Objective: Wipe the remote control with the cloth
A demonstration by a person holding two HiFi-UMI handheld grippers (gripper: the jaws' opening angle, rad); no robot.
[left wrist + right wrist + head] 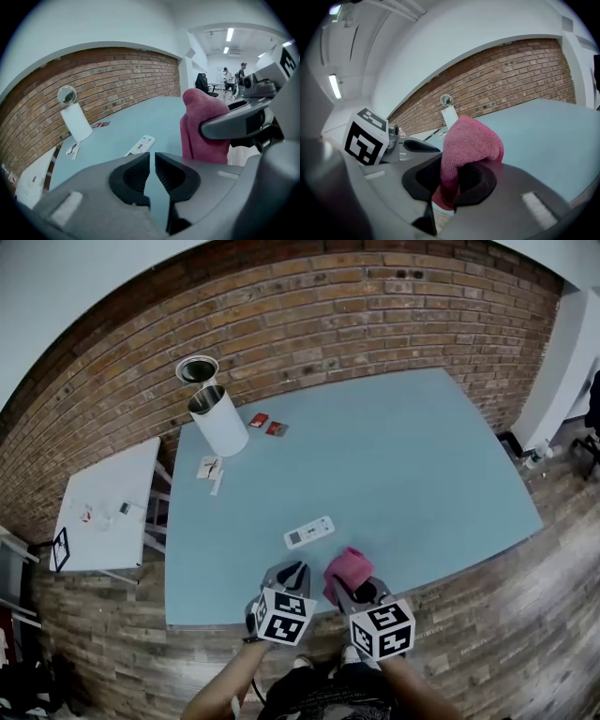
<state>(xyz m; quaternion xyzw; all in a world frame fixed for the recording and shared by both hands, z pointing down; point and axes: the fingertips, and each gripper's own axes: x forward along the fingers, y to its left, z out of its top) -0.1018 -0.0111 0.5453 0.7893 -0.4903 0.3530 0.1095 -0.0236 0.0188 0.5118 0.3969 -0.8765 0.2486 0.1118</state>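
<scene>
Okay, status. Right gripper (452, 180) is clamped on the pink cloth (471, 140). The cloth bunches over the jaw tips in a rounded wad, which gives a padded face to press down with.

Left gripper (152, 159) is empty, jaws drawn almost together with only a slit between. I read it as the free hand, probably there to pin the target so it doesn't skate during wiping.

Remote control (309, 532) lies flat on the blue table (422, 456) near the front edge. It's at about 12 o'clock from the left gripper and 11 o'clock from the cloth, near both and touching neither. Wipe not started, by the look of it.

White cylinder (217, 420) stands at 10 o'clock from the remote control, well apart, with two red cards (266, 424) near it at 3 o'clock.

Writing: the remote control's print is too small to read. Cube markers are black-and-white patterns, no text.
</scene>
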